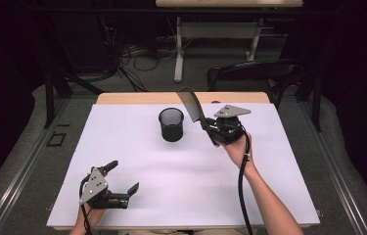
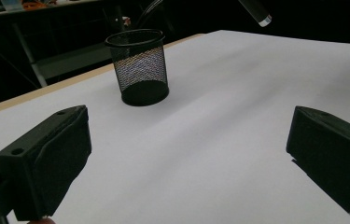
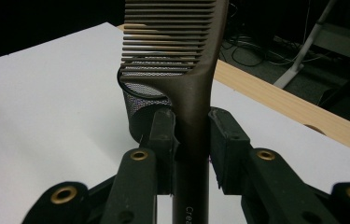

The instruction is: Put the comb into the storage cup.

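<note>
— Fingers on your right [image 3: 192, 135]?
— Clamped on the comb [image 3: 182, 51], tilted up just beside the cup [image 1: 171, 124].
— And left [image 1: 122, 177]?
— Spread wide, holding nothing, low over the desk [image 1: 171, 196].

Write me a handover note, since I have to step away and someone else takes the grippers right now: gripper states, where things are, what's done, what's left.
Right gripper: shut on the handle of the brown comb, teeth end up, held above the table just right of the mesh cup.
Left gripper: open, holding nothing, low over the near left of the white table.
Mesh cup: upright, mid-table toward the far edge; looks empty.
Done: comb picked up.
Left: probably lowering the comb into the cup and releasing.
</note>
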`<state>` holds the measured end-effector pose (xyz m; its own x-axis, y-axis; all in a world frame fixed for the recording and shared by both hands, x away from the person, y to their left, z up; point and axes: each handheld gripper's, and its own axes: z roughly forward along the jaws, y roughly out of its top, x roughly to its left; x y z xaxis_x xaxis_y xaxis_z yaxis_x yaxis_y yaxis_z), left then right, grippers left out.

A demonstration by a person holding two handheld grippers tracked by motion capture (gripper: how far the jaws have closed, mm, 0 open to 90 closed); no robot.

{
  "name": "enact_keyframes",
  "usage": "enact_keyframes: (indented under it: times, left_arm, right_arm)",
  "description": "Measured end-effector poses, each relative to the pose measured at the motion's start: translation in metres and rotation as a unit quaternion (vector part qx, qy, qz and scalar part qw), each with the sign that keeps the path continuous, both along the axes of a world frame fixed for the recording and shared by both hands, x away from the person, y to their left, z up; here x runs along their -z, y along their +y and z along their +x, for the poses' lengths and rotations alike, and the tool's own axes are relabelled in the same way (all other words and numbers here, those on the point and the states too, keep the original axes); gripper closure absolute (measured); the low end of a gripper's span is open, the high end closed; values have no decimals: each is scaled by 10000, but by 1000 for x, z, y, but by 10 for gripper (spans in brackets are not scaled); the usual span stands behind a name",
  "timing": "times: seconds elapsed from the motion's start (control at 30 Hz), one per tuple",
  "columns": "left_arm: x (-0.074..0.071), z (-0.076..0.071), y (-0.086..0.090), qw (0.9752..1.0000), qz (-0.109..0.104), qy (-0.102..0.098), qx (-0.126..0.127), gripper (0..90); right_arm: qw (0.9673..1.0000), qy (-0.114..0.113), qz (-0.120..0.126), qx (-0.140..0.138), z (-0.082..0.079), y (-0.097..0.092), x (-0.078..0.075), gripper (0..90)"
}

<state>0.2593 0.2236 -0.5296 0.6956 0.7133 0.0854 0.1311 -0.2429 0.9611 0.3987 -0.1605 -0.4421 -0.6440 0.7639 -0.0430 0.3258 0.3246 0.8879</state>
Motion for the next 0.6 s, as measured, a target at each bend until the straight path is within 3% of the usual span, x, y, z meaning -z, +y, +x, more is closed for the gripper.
enact_keyframes:
  times: [0.6]
  left_arm:
    - [0,0,0,10000,-16,-9,-12,1]
  right_arm:
    - [9998,-125,127,10,10,11,-4,725]
